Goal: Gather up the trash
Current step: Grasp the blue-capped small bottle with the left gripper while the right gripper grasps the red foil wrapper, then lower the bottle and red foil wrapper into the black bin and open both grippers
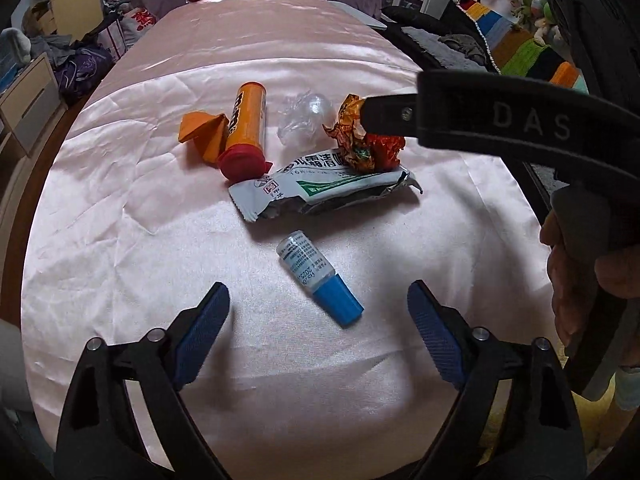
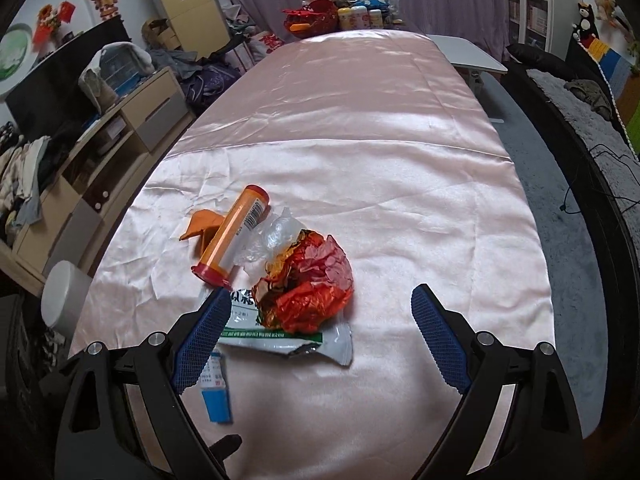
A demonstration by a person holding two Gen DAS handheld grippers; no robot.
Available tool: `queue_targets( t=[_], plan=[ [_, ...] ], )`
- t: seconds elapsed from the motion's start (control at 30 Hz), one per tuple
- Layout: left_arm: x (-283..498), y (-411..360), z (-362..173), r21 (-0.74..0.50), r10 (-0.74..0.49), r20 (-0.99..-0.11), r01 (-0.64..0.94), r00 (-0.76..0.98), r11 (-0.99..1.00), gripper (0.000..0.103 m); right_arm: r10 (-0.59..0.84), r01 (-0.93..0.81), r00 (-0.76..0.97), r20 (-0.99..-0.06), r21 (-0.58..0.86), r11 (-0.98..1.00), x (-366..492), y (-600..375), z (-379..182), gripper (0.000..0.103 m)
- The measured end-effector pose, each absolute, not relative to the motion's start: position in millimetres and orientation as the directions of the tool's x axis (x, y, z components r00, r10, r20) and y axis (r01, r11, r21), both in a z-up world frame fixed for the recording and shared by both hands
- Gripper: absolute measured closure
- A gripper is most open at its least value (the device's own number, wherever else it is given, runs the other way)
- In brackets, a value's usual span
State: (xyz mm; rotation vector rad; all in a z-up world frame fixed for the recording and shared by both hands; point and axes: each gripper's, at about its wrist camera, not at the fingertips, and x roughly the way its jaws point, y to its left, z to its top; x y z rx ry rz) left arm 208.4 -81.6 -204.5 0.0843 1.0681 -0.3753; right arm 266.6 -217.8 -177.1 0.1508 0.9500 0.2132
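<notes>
Trash lies clustered near the middle of a surface (image 2: 360, 128) draped in pink satin cloth. Right tool (image 2: 320, 336): jaws spread wide, poised just over a crumpled red-and-gold foil wrapper (image 2: 310, 284), with nothing gripped in its own view. In the left wrist view one of its black fingers (image 1: 384, 116) overlaps the top of the wrapper (image 1: 368, 144); whether it touches cannot be told. Left tool (image 1: 320, 332): jaws also wide, empty, bracketing a small dropper bottle (image 1: 318, 276) with a blue cap.

The wrapper rests on a white-and-green torn sachet (image 1: 324, 188). Beside these lie an orange tube (image 1: 246, 128) with a red cap, a folded orange paper (image 1: 202, 132) and a crumpled clear plastic film (image 1: 302, 118).

The step in hand appears to be seizing the wrapper. It would be done best by centring both pads on the bulk of the foil, lowering far enough to enclose it without catching the sachet beneath, then closing firmly, since light crinkled foil likely compresses and may slip.

The wrapper is glossy, irregular and loosely balled, with red, orange and gold facets.
</notes>
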Motion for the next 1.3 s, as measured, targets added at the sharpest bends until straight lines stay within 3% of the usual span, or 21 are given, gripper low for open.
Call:
queue_targets(
  t=[0.1,0.17,0.23,0.3,0.37,0.47,1.3],
  plan=[
    [212,-83,-210,-0.1,-0.251,-0.87,0.347,0.424,0.933,0.039,0.243,-0.107,0.539,-0.807,0.22,0.97,279,-215,-189,0.012],
    [213,-83,-210,-0.081,-0.236,-0.867,0.343,0.439,0.936,0.047,0.251,-0.107,0.523,-0.815,0.229,0.968,285,-213,-195,0.019],
    [217,-79,-209,-0.084,-0.235,-0.863,0.333,0.447,0.939,0.061,0.258,-0.112,0.511,-0.82,0.234,0.966,289,-211,-200,0.025],
    [222,-73,-208,-0.083,-0.231,-0.863,0.323,0.45,0.943,0.083,0.263,-0.118,0.503,-0.824,0.235,0.965,289,-210,-204,0.035],
    [225,-68,-209,-0.101,-0.246,-0.863,0.326,0.441,0.94,0.086,0.268,-0.126,0.5,-0.824,0.237,0.963,288,-209,-206,0.049],
    [224,-63,-208,-0.097,-0.242,-0.864,0.326,0.441,0.94,0.087,0.265,-0.124,0.516,-0.815,0.234,0.964,284,-213,-203,0.051],
    [141,-19,-145,-0.088,-0.249,-0.789,0.298,0.562,0.95,0.087,0.292,-0.193,0.566,-0.771,0.221,0.956,169,-216,-153,0.052]
  ],
)
